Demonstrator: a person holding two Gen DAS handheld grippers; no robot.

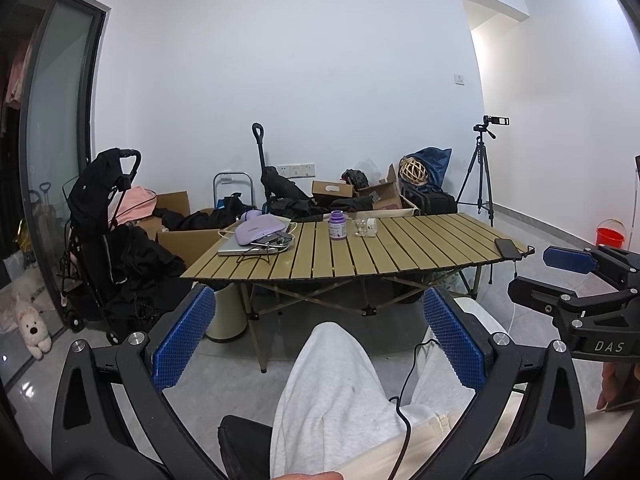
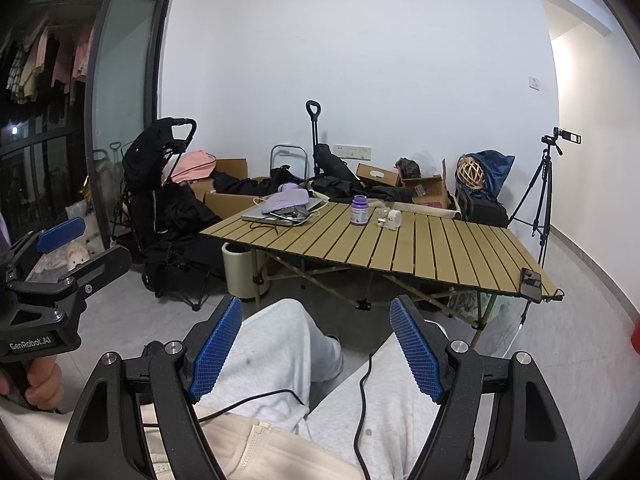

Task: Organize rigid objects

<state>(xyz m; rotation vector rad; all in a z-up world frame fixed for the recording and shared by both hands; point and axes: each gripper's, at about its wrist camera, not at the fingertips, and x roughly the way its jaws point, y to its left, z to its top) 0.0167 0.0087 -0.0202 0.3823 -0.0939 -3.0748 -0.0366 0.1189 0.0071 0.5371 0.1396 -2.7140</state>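
Note:
A slatted folding table (image 1: 400, 252) (image 2: 420, 252) stands ahead of me. On it stand a purple-lidded bottle (image 1: 337, 225) (image 2: 359, 210), a small clear glass item (image 1: 360, 229) (image 2: 382, 217) and a small white item (image 1: 372, 227) (image 2: 395, 219). At its far left a lilac pouch (image 1: 258, 229) (image 2: 286, 202) lies on a silver laptop (image 1: 240, 249) (image 2: 256, 216). A black phone (image 1: 507, 248) (image 2: 531, 280) lies at the right corner. My left gripper (image 1: 320, 344) is open and empty above my lap, well short of the table. My right gripper (image 2: 316, 348) is open and empty too.
A black stroller (image 1: 108, 216) (image 2: 160, 184) stands left of the table. Cardboard boxes, dark clothes and bags (image 1: 352, 196) pile behind it. A tripod with camera (image 1: 482, 168) (image 2: 544, 184) stands at the right. A red bucket (image 1: 610, 234) sits on the floor. A cable (image 2: 362, 400) crosses my lap.

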